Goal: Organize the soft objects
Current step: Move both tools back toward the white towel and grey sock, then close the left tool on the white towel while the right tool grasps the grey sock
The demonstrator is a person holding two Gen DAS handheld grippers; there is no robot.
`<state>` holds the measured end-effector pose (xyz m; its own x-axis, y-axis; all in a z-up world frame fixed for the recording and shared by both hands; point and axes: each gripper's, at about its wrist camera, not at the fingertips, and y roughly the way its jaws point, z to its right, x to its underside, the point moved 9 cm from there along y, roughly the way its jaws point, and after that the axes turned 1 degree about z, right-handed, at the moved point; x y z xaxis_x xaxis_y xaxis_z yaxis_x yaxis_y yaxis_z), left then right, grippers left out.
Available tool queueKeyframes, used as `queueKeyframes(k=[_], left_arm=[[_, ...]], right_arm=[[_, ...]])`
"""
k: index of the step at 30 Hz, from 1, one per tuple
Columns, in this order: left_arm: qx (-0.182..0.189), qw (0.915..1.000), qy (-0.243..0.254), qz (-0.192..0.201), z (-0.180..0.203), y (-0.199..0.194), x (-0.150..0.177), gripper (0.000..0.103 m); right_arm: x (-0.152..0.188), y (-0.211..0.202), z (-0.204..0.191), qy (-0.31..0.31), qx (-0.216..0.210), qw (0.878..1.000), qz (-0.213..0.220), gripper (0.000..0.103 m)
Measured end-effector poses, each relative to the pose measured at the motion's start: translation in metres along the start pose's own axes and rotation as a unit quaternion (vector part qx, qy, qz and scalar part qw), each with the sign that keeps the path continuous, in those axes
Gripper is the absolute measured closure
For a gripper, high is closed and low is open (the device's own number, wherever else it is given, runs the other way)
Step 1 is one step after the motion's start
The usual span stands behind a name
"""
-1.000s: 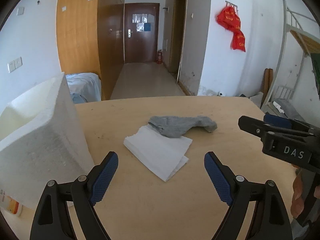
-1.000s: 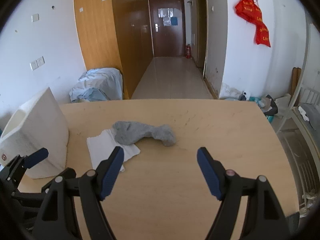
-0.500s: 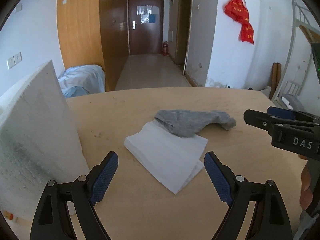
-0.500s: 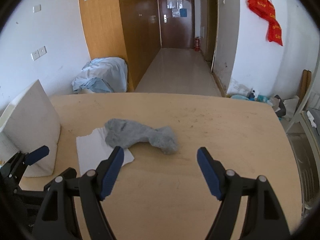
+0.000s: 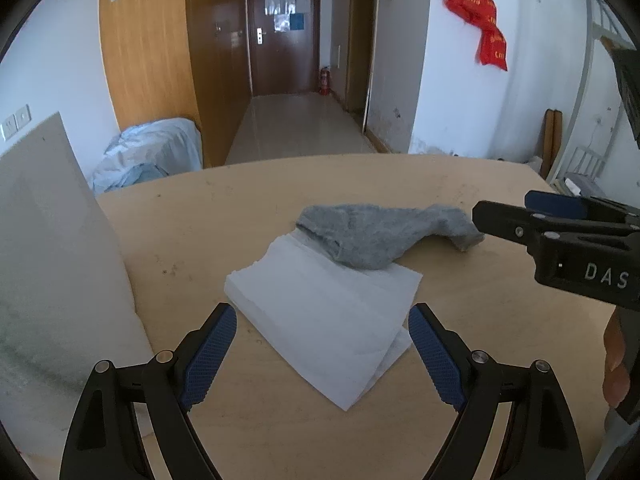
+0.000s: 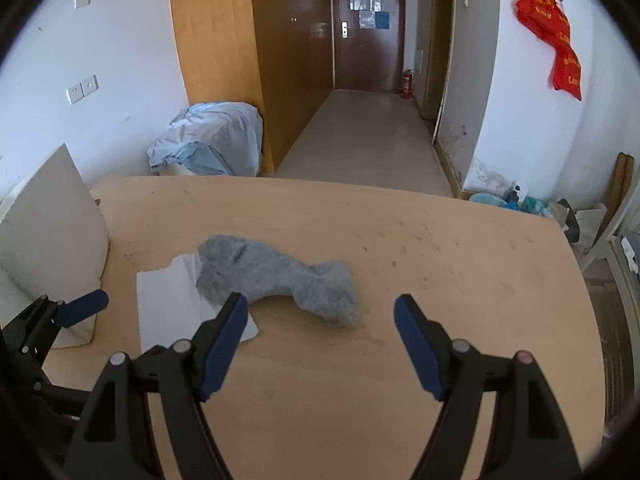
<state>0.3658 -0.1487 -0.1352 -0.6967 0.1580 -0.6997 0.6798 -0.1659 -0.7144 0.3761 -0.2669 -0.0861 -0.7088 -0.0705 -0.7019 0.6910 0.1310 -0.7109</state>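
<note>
Table [image 5: 460,184]: light wooden top, filling the middle and lower part of both views, scuffed with small dark marks.

Sock [image 5: 376,236]: grey, lying crumpled across the centre of the left wrist view; its cuff end is resting on the upper edge of the cloth, its toe end is lying on bare table toward the right. In the right wrist view the sock [image 6: 280,276] is sitting just above and between the finger tips, slightly left of centre.

Cloth [image 5: 324,316]: white, folded flat, lying on the table under the sock's cuff and reaching down between the left gripper's fingers. In the right wrist view the cloth [image 6: 176,304] is showing at lower left, partly covered by the sock.

Left gripper [image 5: 322,344]: black frame, blue pads, jaws standing wide apart over the near corner of the cloth, holding nothing. It is also showing at the lower left edge of the right wrist view [image 6: 60,312].

Right gripper [image 6: 320,332]: jaws standing wide apart, empty, hovering just short of the sock. In the left wrist view it [image 5: 532,216] is entering from the right edge, its tips near the sock's toe end.

Foam box [image 5: 52,248]: white, standing at the left of the table, beside the cloth.

Red cloth [image 5: 482,20]: hanging on the wall, upper right.
</note>
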Motion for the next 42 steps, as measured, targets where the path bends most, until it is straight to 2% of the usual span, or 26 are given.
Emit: queueKeyframes(k=[7,12,20,24,27,28,31,32,34,38,42], left_arm=[[-0.001,0.9999,-0.002,-0.013,-0.002,0.017,0.003,0.015],[-0.004,0.9998,-0.003,-0.019,-0.005,0.026,0.002,0.017],[-0.009,0.999,0.006,-0.044,-0.002,0.043,0.008,0.034],[-0.008,0.999,0.008,-0.043,-0.003,0.044,0.008,0.04],[-0.004,0.9991,0.01,-0.041,-0.002,0.043,0.007,0.05],[-0.004,0.9991,0.012,-0.04,-0.001,0.043,0.007,0.056],[-0.002,0.9992,0.012,-0.039,-0.003,0.043,0.005,0.065],[-0.001,0.9992,0.011,-0.039,-0.003,0.043,0.005,0.066],[0.005,0.9992,0.01,-0.04,-0.003,0.043,0.004,0.081],[0.006,0.9992,0.008,-0.04,-0.003,0.042,0.004,0.096],[0.006,0.9991,0.006,-0.041,-0.004,0.04,0.003,0.1]], right_arm=[[0.005,0.026,-0.002,-0.004,-0.019,1.0,-0.021,0.024],[0.002,0.031,-0.003,-0.016,-0.027,0.999,-0.017,0.024],[0.003,0.044,-0.003,-0.026,-0.023,0.999,-0.026,0.024],[0.002,0.047,-0.007,-0.037,-0.015,0.999,-0.024,0.024],[0.002,0.048,-0.01,-0.042,-0.012,0.999,-0.024,0.033],[0.002,0.05,-0.01,-0.043,-0.009,0.999,-0.027,0.039],[0.007,0.054,-0.01,-0.044,-0.014,0.998,-0.041,0.057],[0.008,0.055,-0.009,-0.044,-0.011,0.998,-0.043,0.061],[0.007,0.052,-0.008,-0.043,-0.012,0.998,-0.042,0.07],[0.006,0.048,-0.002,-0.029,-0.019,0.999,-0.039,0.081],[0.005,0.045,0.003,-0.018,-0.017,0.999,-0.038,0.085]])
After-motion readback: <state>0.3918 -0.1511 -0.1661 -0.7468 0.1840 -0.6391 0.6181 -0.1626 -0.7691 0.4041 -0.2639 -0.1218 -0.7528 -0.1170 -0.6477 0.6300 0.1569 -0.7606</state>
